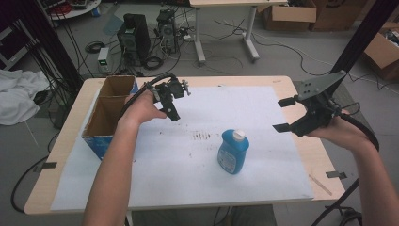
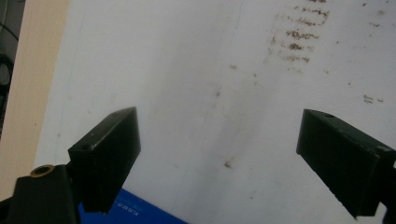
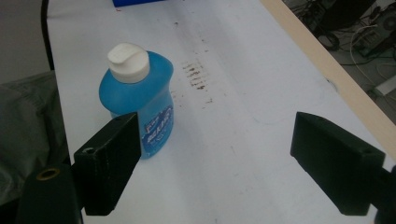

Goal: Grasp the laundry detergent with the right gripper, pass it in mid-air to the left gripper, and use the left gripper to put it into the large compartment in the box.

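High view: squat translucent-blue bottle (image 1: 231, 152)

Bottle (image 3: 140, 100): glossy blue plastic, matt white cap, paper label. Sheet (image 1: 188, 160): matt white paper, stained w/ brown specks. Tabletop (image 1: 61, 141): smooth pale wood. Box (image 1: 110, 110): rough cardboard. Jaws: matt black plastic

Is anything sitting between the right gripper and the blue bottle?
Nothing visible. The right gripper is open, held off the table's right edge, and bare white mat lies between it and the upright blue bottle.
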Demonstrator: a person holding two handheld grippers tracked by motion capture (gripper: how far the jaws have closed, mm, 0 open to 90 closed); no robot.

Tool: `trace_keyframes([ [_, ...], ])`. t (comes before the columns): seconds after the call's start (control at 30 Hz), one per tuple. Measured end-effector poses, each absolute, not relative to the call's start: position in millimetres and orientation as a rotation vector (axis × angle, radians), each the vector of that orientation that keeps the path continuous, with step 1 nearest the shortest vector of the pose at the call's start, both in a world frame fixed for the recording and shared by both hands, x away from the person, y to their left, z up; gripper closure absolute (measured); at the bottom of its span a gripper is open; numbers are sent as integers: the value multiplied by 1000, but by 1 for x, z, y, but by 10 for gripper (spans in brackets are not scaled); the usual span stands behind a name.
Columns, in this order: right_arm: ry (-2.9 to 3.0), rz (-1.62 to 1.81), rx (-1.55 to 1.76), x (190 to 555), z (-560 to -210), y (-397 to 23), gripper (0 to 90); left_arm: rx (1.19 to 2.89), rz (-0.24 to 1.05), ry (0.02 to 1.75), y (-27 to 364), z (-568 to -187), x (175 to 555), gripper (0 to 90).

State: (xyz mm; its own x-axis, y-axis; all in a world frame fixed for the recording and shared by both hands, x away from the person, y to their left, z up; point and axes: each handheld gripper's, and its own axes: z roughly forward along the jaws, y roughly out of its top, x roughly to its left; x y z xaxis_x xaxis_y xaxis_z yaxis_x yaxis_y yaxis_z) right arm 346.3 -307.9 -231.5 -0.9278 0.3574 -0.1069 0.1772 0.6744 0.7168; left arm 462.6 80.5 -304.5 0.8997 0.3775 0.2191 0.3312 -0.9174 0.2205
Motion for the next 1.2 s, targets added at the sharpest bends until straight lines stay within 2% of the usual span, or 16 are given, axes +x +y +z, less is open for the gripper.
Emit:
trace_keyframes([
  [1.2, 2592, 1325, 382, 320, -284, -275, 152, 2880, 385, 556, 83, -304, 462, 139],
])
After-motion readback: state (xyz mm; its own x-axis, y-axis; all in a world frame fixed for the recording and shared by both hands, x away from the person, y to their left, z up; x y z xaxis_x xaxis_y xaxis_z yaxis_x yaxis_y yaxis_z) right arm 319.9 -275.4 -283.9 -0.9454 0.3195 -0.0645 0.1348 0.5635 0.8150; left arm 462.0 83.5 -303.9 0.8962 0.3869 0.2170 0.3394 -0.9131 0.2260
